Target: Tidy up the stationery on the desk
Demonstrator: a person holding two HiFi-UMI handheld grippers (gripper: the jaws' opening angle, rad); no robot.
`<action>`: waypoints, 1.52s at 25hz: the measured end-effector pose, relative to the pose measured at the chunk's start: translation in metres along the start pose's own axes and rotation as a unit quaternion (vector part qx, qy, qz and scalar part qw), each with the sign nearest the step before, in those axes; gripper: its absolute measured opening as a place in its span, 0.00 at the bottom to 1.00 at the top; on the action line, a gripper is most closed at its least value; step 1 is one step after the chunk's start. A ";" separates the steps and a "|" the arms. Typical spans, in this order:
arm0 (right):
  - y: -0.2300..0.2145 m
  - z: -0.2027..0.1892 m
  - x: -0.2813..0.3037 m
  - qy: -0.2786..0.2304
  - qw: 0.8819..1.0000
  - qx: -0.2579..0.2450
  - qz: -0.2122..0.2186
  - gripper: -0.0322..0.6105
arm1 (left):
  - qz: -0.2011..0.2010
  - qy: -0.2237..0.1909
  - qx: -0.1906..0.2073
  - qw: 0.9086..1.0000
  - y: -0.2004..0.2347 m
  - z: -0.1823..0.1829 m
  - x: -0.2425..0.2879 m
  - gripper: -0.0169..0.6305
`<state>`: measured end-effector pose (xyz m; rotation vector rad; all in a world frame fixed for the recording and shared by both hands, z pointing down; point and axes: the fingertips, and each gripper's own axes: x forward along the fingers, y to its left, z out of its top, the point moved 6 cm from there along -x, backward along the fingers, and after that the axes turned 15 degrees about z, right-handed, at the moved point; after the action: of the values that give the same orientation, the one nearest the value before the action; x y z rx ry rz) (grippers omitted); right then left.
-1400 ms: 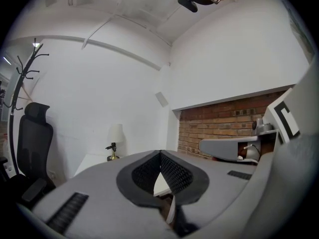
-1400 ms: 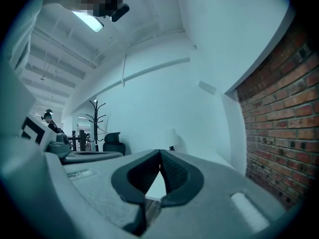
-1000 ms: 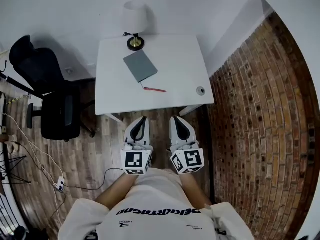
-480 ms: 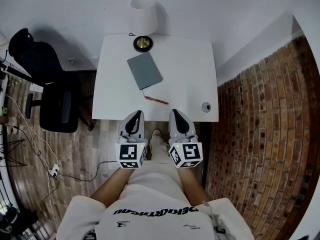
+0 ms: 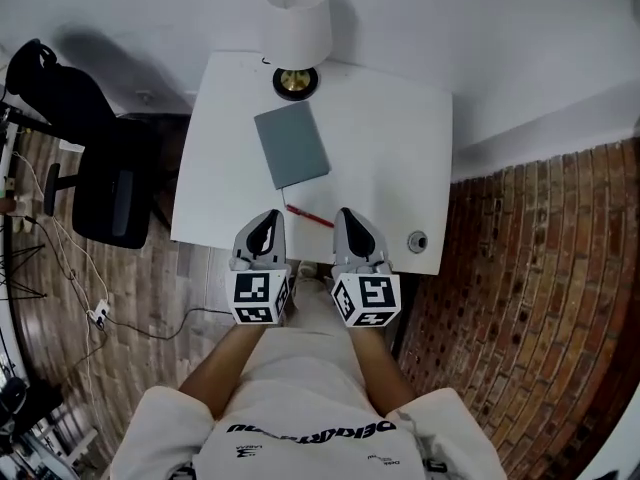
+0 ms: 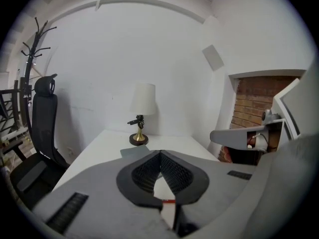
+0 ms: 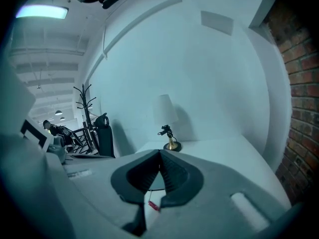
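A grey notebook (image 5: 291, 144) lies on the white desk (image 5: 400, 158), below the lamp. A red pen (image 5: 310, 216) lies near the desk's front edge, between my two grippers. My left gripper (image 5: 268, 218) hangs over the front edge, left of the pen, shut and empty. Right of the pen, my right gripper (image 5: 347, 215) is also shut with nothing in it. Through the left gripper's (image 6: 160, 153) jaws a bit of the pen (image 6: 169, 201) shows, with the notebook (image 6: 134, 152) beyond. The right gripper (image 7: 160, 153) view shows the pen's end (image 7: 153, 204) under its jaws.
A white-shaded lamp (image 5: 297, 30) with a brass base stands at the desk's back edge. A small round fitting (image 5: 417, 240) sits at the front right corner. A black office chair (image 5: 95, 173) stands left of the desk, a brick wall (image 5: 540, 298) to the right.
Both grippers have moved forward, from over the wooden floor to the desk's front edge on either side of the pen. The desk has come closer in the head view.
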<state>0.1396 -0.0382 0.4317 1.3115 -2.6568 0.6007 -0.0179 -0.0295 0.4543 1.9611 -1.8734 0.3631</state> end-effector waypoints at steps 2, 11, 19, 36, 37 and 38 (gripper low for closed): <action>-0.013 -0.009 0.012 0.018 1.000 0.009 -0.002 0.05 | 0.006 0.019 -0.006 1.000 0.002 -0.007 0.016 0.02; -0.062 -0.033 0.077 0.065 0.997 0.027 0.012 0.09 | 0.022 0.066 -0.036 0.997 0.017 -0.028 0.087 0.04; -0.089 -0.054 0.130 0.102 0.994 0.035 0.032 0.18 | 0.055 0.100 -0.070 0.991 0.031 -0.046 0.134 0.15; -0.140 -0.098 0.227 0.212 0.975 0.045 0.041 0.24 | 0.102 0.170 -0.145 0.969 0.070 -0.083 0.220 0.20; -0.143 -0.099 0.231 0.215 0.975 0.046 0.040 0.25 | 0.102 0.173 -0.150 0.968 0.072 -0.084 0.224 0.20; -0.145 -0.099 0.235 0.218 0.974 0.049 0.040 0.25 | 0.102 0.176 -0.153 0.967 0.074 -0.085 0.228 0.20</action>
<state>0.1013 -0.2504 0.6297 0.9583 -2.3486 0.9207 -0.0686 -0.1949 0.6402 1.4045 -1.7771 0.4200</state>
